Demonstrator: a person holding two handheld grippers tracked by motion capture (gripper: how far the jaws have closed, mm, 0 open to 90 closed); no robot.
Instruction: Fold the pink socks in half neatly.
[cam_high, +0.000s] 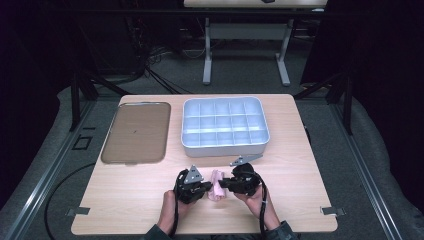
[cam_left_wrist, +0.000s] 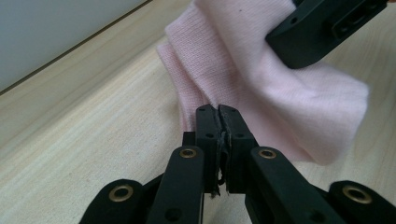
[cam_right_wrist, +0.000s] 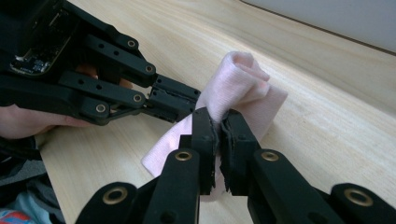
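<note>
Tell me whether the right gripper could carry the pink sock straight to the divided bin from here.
Probably yes. The right gripper is shut on the pink sock, and bare table lies between it and the divided bin. But the left gripper also pinches the sock and would have to let go.

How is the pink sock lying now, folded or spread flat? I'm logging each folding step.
Folded, partly rolled: the pink sock curls over itself at one end, layers doubled, both the left gripper and right gripper pinching it.

One pink sock (cam_high: 216, 185) is being seen on the table (cam_high: 125, 200), together with one brown tray (cam_high: 135, 132), one white compartment box (cam_high: 225, 126) and two grippers, left (cam_high: 199, 189) and right (cam_high: 226, 183).
</note>
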